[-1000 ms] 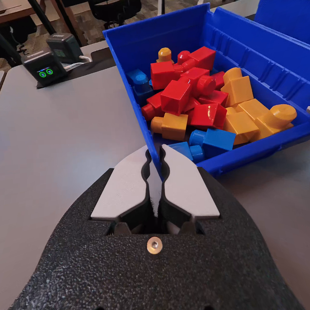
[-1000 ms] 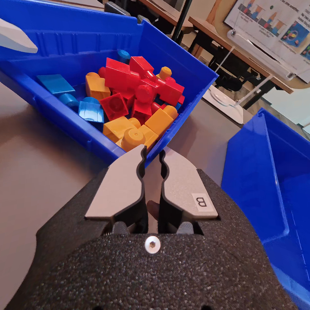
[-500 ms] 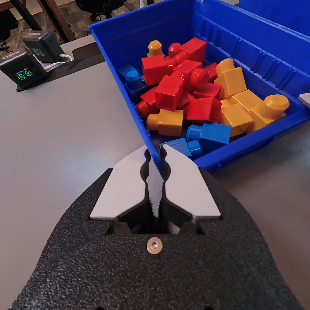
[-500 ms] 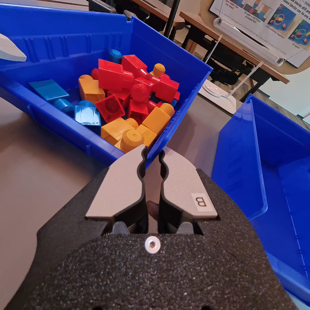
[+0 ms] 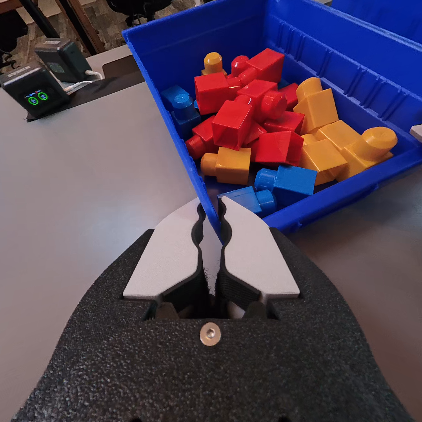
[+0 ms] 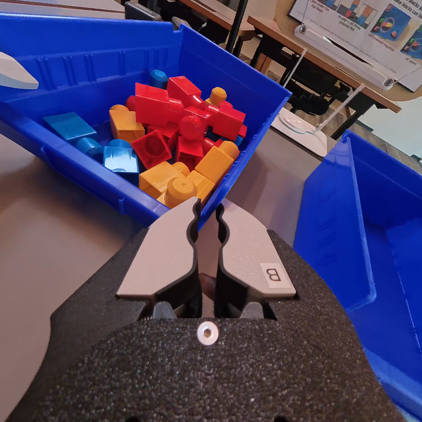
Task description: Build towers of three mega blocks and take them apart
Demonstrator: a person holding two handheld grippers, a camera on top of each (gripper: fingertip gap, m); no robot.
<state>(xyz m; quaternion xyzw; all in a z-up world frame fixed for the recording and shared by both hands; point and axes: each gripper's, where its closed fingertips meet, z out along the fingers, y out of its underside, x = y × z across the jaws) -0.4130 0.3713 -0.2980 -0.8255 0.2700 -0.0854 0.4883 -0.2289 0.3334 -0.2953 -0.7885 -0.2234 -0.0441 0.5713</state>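
Your left gripper (image 5: 209,205) had its jaws nearly closed over the left end wall of the blue bin (image 5: 342,75), one finger outside and one inside, the thin wall pinched between the pads. Your right gripper (image 6: 206,205) did the same on the opposite end wall, jaws narrow, wall clamped near the front corner. The bin sat tilted on the grey table (image 5: 80,171) (front edge low in both views).

Mega blocks lay loose in the bin, none stacked into a tower. In the left wrist view: red blocks (image 5: 233,127) heaped at 12 o'clock from your fingertips, orange blocks (image 5: 324,157) at 1 to 2 o'clock, two blue blocks (image 5: 292,182) at 1 o'clock just inside the front wall, another blue one at 11 o'clock against the left wall.

In the right wrist view, a second blue bin (image 6: 331,228) stood at 3 o'clock, apart from the first. Two dark chargers (image 5: 34,96) with green lights sat at 10 o'clock, far back on the table.
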